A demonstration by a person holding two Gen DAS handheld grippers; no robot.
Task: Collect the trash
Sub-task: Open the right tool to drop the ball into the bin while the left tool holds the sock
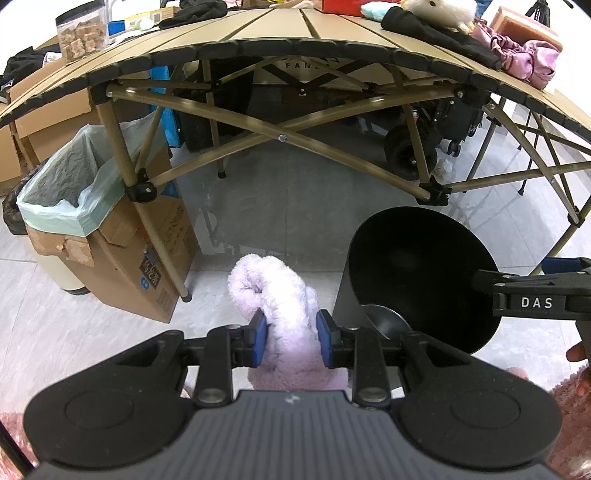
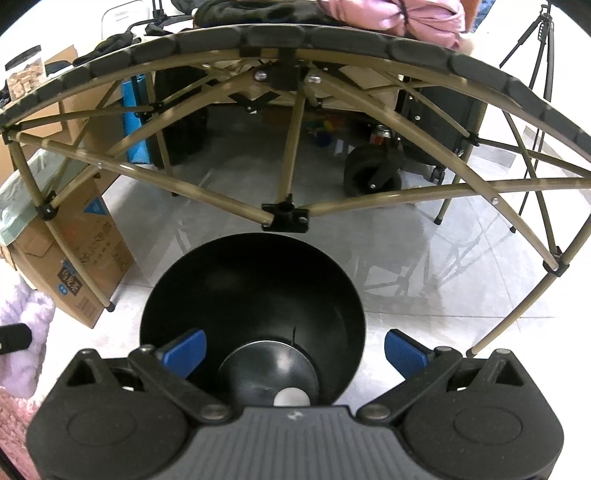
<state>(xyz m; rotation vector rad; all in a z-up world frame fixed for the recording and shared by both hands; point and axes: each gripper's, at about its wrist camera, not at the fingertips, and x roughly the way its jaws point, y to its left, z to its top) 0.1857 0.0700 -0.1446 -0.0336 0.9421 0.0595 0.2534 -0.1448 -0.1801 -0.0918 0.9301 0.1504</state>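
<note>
Black bin (image 2: 255, 295) — a round, dark container standing on the tiled floor in front of my right tongs (image 2: 293, 349). I see its smooth black inner wall, a raised disc at the bottom, and one small pale ball (image 2: 291, 398) resting on that disc. The right tongs are spread wide: the left blue pad (image 2: 186, 349) sits inside the rim, the other outside it, and I cannot tell whether either touches the wall.

Cardboard box (image 1: 122, 258) — on the floor to the left, beside a leg of the folding counter (image 1: 288, 33). It is lined with a pale green plastic bag (image 1: 74, 184) folded over the rim. From my view its contents stay hidden.

Clear jar (image 1: 82, 35) — on the counter's far left corner, filled with brown chunks.

Fluffy lilac cloth (image 1: 284, 314) — my left tongs (image 1: 291, 341) are clamped on it, the blue pads pressing into both sides. It is a soft, plush, pale purple bundle, bunched into a rounded knot above the pads and trailing down behind them. I hold it above the floor, just left of the black bin and apart from the cardboard box.
</note>
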